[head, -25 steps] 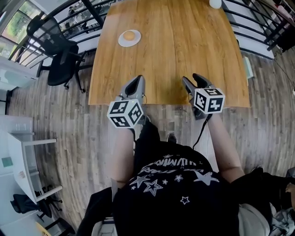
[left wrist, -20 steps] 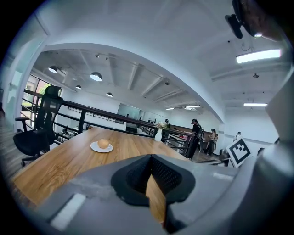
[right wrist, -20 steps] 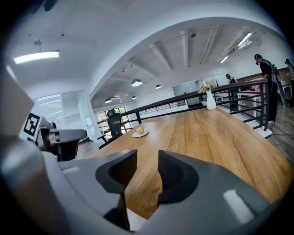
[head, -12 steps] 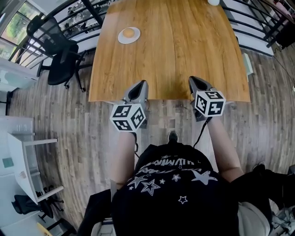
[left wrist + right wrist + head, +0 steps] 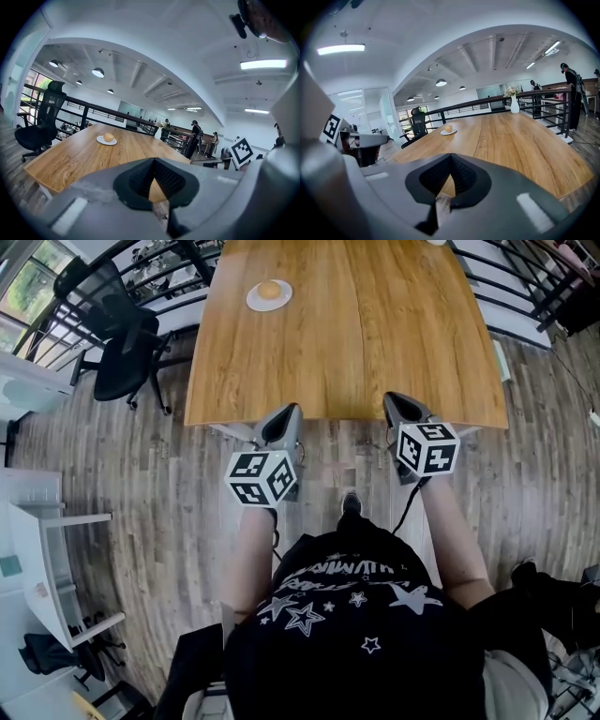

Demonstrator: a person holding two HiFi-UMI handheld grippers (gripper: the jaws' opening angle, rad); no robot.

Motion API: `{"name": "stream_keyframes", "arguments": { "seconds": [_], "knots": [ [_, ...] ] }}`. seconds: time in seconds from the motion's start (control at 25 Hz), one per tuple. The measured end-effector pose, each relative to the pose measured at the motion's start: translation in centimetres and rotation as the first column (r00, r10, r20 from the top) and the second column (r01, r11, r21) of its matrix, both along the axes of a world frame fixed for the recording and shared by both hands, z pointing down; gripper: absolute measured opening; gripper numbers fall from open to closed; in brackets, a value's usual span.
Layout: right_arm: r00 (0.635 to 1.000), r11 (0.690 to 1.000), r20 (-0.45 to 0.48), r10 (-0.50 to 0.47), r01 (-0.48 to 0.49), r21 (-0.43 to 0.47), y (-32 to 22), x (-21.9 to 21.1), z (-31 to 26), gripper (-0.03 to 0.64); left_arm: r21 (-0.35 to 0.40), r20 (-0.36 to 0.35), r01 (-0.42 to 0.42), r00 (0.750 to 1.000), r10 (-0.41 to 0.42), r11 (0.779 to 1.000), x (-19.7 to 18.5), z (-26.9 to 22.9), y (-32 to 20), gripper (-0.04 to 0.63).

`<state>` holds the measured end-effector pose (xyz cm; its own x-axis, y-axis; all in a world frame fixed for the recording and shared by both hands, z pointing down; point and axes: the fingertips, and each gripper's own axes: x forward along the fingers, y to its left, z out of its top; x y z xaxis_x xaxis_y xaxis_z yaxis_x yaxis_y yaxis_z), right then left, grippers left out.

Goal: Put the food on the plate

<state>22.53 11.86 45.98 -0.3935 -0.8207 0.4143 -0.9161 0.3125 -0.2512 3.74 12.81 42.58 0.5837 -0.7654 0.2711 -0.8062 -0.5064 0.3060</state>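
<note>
A round orange-brown piece of food (image 5: 270,289) lies on a small white plate (image 5: 255,300) near the far left corner of the wooden table (image 5: 375,334). The food (image 5: 108,137) and plate (image 5: 100,140) also show in the left gripper view, and the food (image 5: 448,128) on its plate (image 5: 452,132) in the right gripper view. My left gripper (image 5: 289,412) and right gripper (image 5: 395,399) hover side by side at the table's near edge, far from the plate. Both are shut with nothing between the jaws, as the left gripper (image 5: 153,159) and right gripper (image 5: 451,154) show in their own views.
A black office chair (image 5: 117,343) stands left of the table, beside a black railing (image 5: 169,259). A white vase (image 5: 514,105) stands at the table's far end. A white desk (image 5: 37,559) is at the left. People stand far off beyond the railing.
The right gripper's jaws have closed with nothing in them. Both grippers have drawn back from over the table to just past its near edge.
</note>
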Motion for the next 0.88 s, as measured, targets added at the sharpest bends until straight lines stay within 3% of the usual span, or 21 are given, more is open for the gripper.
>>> {"name": "stream_keyframes", "arguments": {
  "seconds": [0.88],
  "knots": [
    [0.999,0.999,-0.023,0.039,-0.038,0.023,14.4,-6.0,-2.5,0.000,0.007,0.009,-0.060,0.998,0.060,0.998,-6.0,-0.8,13.7,0.002]
  ]
}}
